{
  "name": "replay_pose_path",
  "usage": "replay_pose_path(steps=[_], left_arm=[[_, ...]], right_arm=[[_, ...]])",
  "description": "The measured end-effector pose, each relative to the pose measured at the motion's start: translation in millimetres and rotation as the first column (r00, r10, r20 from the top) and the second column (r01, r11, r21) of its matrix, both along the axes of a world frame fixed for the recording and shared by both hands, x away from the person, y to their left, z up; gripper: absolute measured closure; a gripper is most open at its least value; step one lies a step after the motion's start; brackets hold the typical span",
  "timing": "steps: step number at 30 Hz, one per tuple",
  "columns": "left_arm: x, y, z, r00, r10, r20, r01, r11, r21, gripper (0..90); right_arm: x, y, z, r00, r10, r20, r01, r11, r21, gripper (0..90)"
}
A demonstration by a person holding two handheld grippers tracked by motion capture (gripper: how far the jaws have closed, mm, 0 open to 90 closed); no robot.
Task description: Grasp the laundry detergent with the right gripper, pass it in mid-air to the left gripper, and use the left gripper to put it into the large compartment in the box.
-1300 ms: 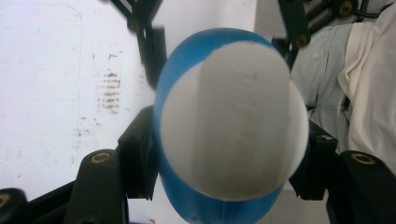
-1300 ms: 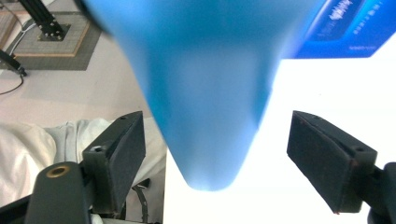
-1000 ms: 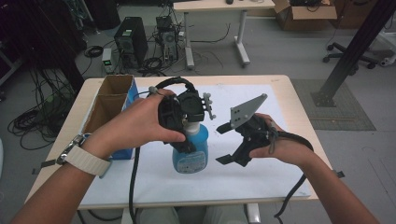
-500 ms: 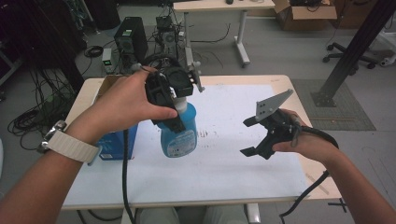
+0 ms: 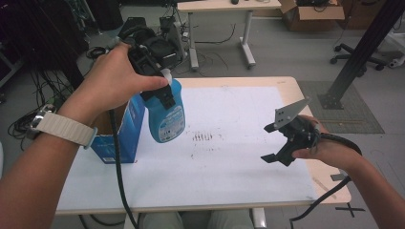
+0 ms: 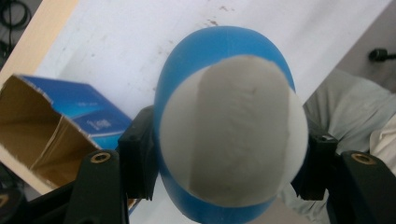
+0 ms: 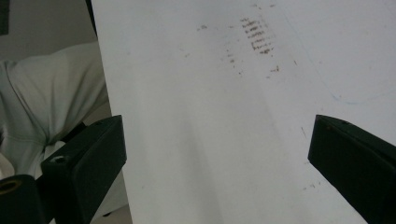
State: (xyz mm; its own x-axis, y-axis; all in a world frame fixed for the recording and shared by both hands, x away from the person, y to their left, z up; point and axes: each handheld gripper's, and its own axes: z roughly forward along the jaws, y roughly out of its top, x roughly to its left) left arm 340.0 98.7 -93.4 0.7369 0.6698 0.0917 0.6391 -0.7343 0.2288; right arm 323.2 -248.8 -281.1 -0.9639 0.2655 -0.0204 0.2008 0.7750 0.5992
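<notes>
My left hand-held gripper (image 5: 160,90) clamps the blue spray bottle (image 5: 165,114) aloft, probably to aim at the desk's (image 5: 229,157) smudges (image 5: 203,137); right hand-held gripper (image 5: 282,140) gapes empty.

left hand-held gripper (image 5: 162,93): black body, we see black cable trailing from it, brass-coloured screws in black jaws in left gripper view. right hand-held gripper (image 5: 276,143): black, grey three-cornered plate (image 5: 289,111) with small holes on top, black cable looping off behind. we note cream ribbed wristband (image 5: 64,128) on left wrist. forearms bare, no sleeves. light grey trousers (image 7: 46,102).
</notes>
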Motion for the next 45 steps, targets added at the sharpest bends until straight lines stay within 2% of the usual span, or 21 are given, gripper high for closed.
replay_pose_path(steps=[3,6,8,10,14,17,24,29,31,37,40,42,45], left_arm=[[4.8,7.1,3.5,0.9982,0.060,0.000,-0.060,0.9982,0.000,37.9],[11.0,17.9,8.4,0.9882,0.153,-0.002,-0.153,0.9880,-0.019,37.9],[14.0,25.7,12.4,0.9760,0.217,0.012,-0.217,0.9755,-0.037,37.9],[15.7,31.8,16.3,0.9676,0.251,0.028,-0.250,0.9678,-0.028,37.9],[20.4,46.3,20.9,0.9420,0.332,0.048,-0.331,0.9431,-0.032,37.9],[24.6,57.4,22.6,0.9145,0.402,0.046,-0.400,0.9155,-0.042,37.9],[33.3,80.2,23.7,0.8414,0.537,0.059,-0.537,0.8434,-0.027,37.9],[36.2,94.5,22.4,0.8040,0.590,0.069,-0.591,0.8067,-0.021,37.9],[37.3,97.8,21.6,0.8010,0.594,0.075,-0.594,0.8040,-0.019,37.9],[40.2,110.6,19.3,0.7741,0.627,0.084,-0.626,0.7785,-0.045,38.0],[41.3,115.8,15.8,0.7711,0.630,0.089,-0.629,0.7761,-0.049,38.0],[42.2,119.4,13.0,0.7650,0.638,0.090,-0.636,0.7701,-0.052,38.0],[43.8,123.6,8.2,0.7614,0.641,0.096,-0.640,0.7670,-0.049,38.0]], right_arm=[[-0.6,-4.7,-1.4,1.0000,-0.009,0.000,0.009,0.9998,-0.018,4.2],[-0.3,-8.9,-3.5,0.9997,-0.022,0.003,0.023,0.9995,-0.022,4.2],[0.2,-11.1,-5.7,0.9995,-0.030,0.006,0.030,0.9991,-0.029,4.3],[0.1,-13.0,-8.0,0.9996,-0.030,0.000,0.030,0.9989,-0.035,4.7],[0.5,-15.8,-10.9,0.9994,-0.035,-0.002,0.035,0.9987,-0.036,4.7],[0.9,-16.7,-11.0,0.9994,-0.036,0.000,0.036,0.9987,-0.035,4.7],[0.9,-17.9,-12.5,0.9994,-0.035,-0.001,0.035,0.9987,-0.038,4.7],[1.4,-18.9,-15.1,0.9991,-0.040,-0.009,0.040,0.9983,-0.042,4.8],[2.0,-18.8,-15.5,0.9991,-0.042,-0.009,0.041,0.9983,-0.042,4.8],[2.0,-17.1,-17.1,0.9992,-0.039,-0.013,0.038,0.9984,-0.041,4.8],[1.1,-16.8,-17.8,0.9992,-0.037,-0.016,0.036,0.9984,-0.042,4.8],[0.9,-17.7,-18.5,0.9991,-0.039,-0.019,0.038,0.9985,-0.039,4.8],[0.7,-18.7,-20.4,0.9987,-0.045,-0.024,0.044,0.9982,-0.040,4.8]])
